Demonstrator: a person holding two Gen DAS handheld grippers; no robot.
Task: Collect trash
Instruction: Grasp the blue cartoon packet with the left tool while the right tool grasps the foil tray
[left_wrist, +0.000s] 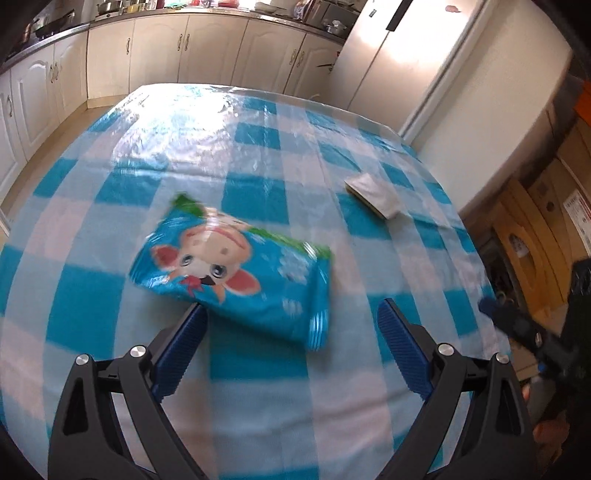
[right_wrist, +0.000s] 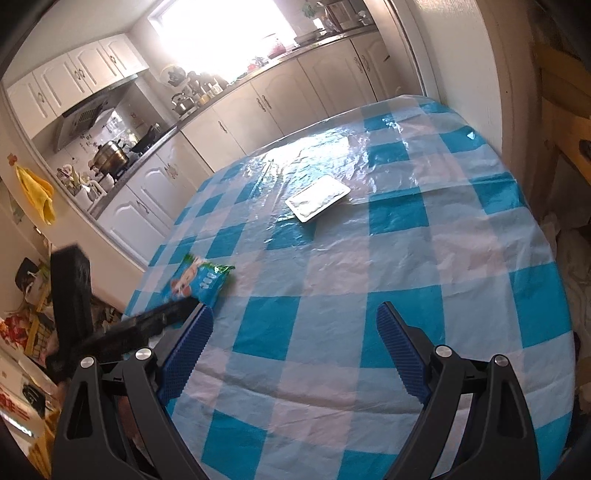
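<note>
A blue snack wrapper (left_wrist: 236, 269) with a cartoon animal lies flat on the blue-and-white checked tablecloth (left_wrist: 110, 325). My left gripper (left_wrist: 291, 310) stands open just short of it, its left pad (left_wrist: 183, 347) near the wrapper's near edge, nothing between the pads. A flat white packet (left_wrist: 373, 197) lies farther right. In the right wrist view the wrapper (right_wrist: 197, 282) sits at the table's left edge and the white packet (right_wrist: 317, 197) lies in the middle. My right gripper (right_wrist: 295, 314) is open over bare cloth (right_wrist: 369, 258). The left gripper's black arm (right_wrist: 147, 325) reaches in beside the wrapper.
White kitchen cabinets (left_wrist: 159, 55) line the far wall, with a fridge (left_wrist: 406, 48) at the right. Cardboard boxes (left_wrist: 546, 221) stand off the table's right side. A stove with pots (right_wrist: 110, 157) and cluttered bags (right_wrist: 26, 325) lie to the left.
</note>
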